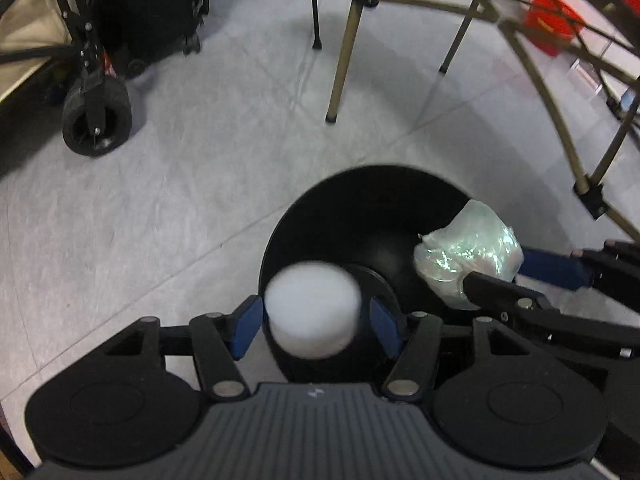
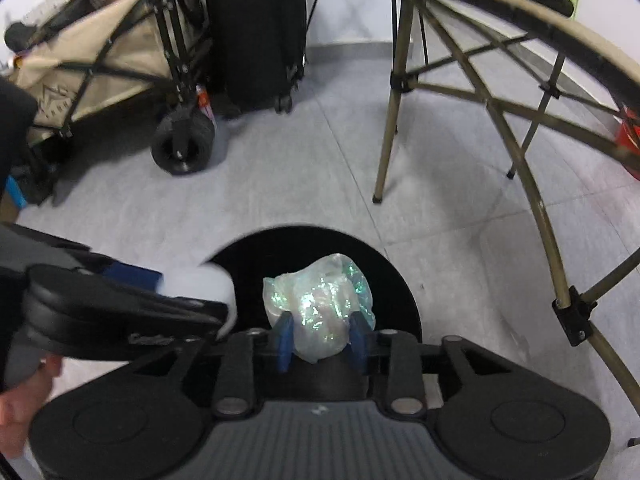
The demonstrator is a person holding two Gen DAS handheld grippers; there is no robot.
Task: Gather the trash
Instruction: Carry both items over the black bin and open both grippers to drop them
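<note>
Person's hand (image 2: 16, 404): R wrist view only.

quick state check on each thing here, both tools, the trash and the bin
left tool: shut on white foam puck, over the bin
right tool: shut on crumpled plastic wrap, over the bin
black bin: open-topped, upright on the floor

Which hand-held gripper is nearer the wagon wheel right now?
Left. The left gripper hangs over the bin's wheel-side rim; the right gripper is over the far side.
</note>
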